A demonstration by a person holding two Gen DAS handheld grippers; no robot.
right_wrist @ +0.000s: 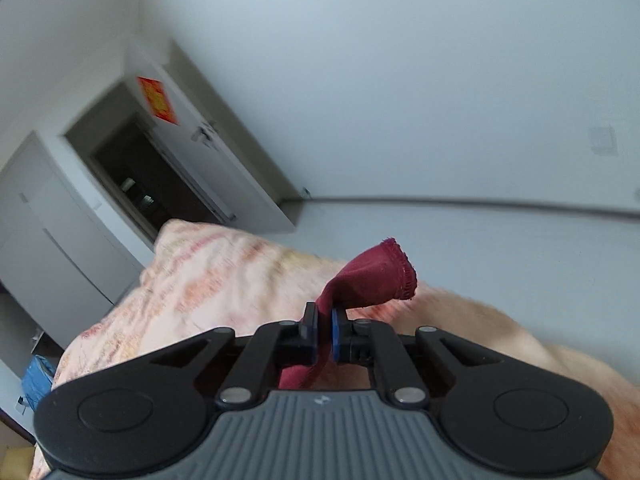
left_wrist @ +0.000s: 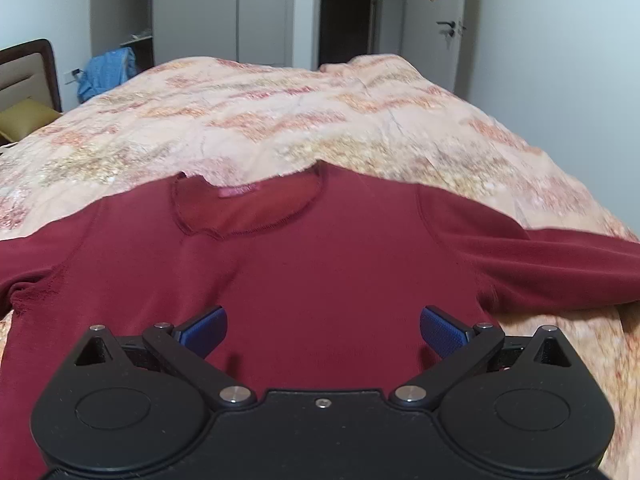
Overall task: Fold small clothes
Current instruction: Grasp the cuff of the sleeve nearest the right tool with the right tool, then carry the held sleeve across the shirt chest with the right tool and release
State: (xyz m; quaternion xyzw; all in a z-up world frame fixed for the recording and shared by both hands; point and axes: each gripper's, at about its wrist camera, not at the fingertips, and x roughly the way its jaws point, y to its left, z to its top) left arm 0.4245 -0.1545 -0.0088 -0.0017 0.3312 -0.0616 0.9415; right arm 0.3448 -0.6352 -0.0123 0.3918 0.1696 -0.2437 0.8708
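Note:
A dark red long-sleeved top (left_wrist: 320,260) lies flat on the patterned bed cover (left_wrist: 280,120), neck away from me, both sleeves spread out sideways. My left gripper (left_wrist: 323,330) hovers over its lower middle, jaws wide open and empty. In the right wrist view my right gripper (right_wrist: 324,330) is shut on a sleeve end (right_wrist: 372,276) of the red top; the hemmed cuff sticks up past the fingers, lifted above the bed cover (right_wrist: 200,280).
A headboard (left_wrist: 28,72) and yellow pillow (left_wrist: 24,120) are at the far left. A blue garment (left_wrist: 106,72) hangs by the wardrobe (left_wrist: 192,12). An open doorway (left_wrist: 348,12) and a white door (left_wrist: 436,24) stand behind the bed. The bed edge drops off to the floor (right_wrist: 480,248).

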